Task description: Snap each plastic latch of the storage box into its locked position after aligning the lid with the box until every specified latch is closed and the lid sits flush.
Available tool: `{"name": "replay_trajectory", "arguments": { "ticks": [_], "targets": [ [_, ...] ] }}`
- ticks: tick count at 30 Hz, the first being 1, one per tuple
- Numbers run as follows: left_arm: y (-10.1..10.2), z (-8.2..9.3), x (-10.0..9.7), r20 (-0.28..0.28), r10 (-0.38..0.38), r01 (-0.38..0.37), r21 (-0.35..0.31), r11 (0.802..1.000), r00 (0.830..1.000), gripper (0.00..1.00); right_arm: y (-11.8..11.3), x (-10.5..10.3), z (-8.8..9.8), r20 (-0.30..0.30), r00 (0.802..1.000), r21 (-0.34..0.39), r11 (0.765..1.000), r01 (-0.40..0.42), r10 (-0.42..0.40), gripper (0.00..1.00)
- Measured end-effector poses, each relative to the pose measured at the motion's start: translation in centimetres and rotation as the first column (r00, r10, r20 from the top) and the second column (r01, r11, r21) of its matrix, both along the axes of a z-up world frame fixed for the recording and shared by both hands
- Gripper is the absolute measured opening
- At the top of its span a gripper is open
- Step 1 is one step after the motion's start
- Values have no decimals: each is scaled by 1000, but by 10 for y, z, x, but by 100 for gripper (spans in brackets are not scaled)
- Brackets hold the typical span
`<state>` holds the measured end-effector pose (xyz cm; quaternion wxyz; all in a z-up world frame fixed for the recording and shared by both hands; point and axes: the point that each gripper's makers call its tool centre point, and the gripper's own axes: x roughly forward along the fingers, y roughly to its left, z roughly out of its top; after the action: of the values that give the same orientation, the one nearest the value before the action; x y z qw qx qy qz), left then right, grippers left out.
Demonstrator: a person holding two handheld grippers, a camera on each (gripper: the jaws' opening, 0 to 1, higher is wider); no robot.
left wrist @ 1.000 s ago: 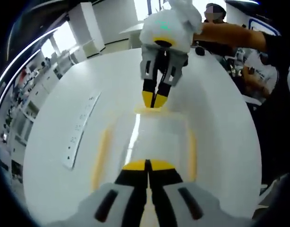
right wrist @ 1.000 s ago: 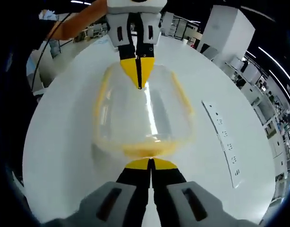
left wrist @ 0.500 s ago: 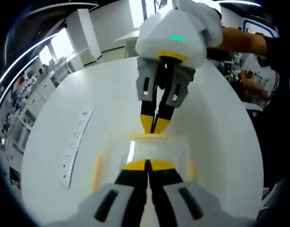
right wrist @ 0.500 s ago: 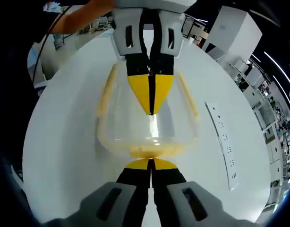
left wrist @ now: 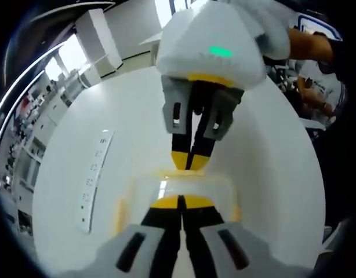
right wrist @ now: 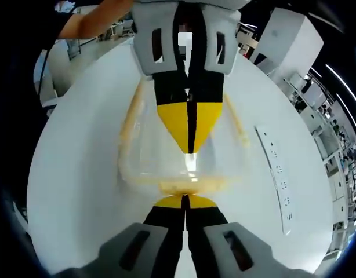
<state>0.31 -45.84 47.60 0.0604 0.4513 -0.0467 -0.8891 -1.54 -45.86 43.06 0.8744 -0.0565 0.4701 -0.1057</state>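
Box latches hidden behind both closed grippers.

Box: clear plastic, rounded-rect., sits on white table, lid on. Lid clear w/ glare streak down the centre. Yellow trim/latches: long yellow strips along both long sides, lying down against the rim; short yellow latch at the near end in right gripper view, blurred, can't tell if fully snapped. In left gripper view the box shows just its far end; yellow latch on the far edge, yellow side strips at left and right edges. Lid looks level w/ the rim, roughly aligned; seam too blurred to confirm flush. Box axis runs near-to-far in both views.
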Motion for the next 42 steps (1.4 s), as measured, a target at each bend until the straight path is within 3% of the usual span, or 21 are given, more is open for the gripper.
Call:
{"name": "replay_trajectory", "arguments": {
  "ticks": [8, 13, 14, 15, 19, 22, 37, 42],
  "targets": [
    [2, -1, -2, 10, -12, 12, -4, 1000, 1000, 0, -5, 1, -4, -52, 999, 22, 1000, 2, -1, 0],
    [3, 0, -5, -16, -17, 17, 7, 1000, 1000, 0, -7, 2, -6, -57, 998, 25, 1000, 17, -15, 0],
    [1, -1, -2, -9, 2, -2, 4, 1000, 1000, 0, -11, -8, -7, -98, 992, 10, 997, 77, -76, 0],
    [3, 0, -4, -24, -9, 10, 11, 1000, 1000, 0, -6, 1, -8, -77, 997, 16, 1000, 27, -25, 0],
    [3, -2, -4, -44, -16, 16, 12, 1000, 999, 0, -4, 1, -6, -39, 999, 38, 999, 8, -6, 0],
    [1, -2, -5, -59, -15, 16, 30, 999, 998, 0, -6, 3, -7, -41, 999, 10, 1000, 6, -5, 0],
    [1, 1, -7, -137, 23, -17, 44, 999, 990, 0, -2, 3, -9, 63, 998, 3, 1000, 10, -10, 0],
    [-9, 16, 7, -180, 49, -50, -4, 999, 982, 4, -5, -5, -4, 65, 997, -19, 999, 34, -33, 0]
  ]
}}
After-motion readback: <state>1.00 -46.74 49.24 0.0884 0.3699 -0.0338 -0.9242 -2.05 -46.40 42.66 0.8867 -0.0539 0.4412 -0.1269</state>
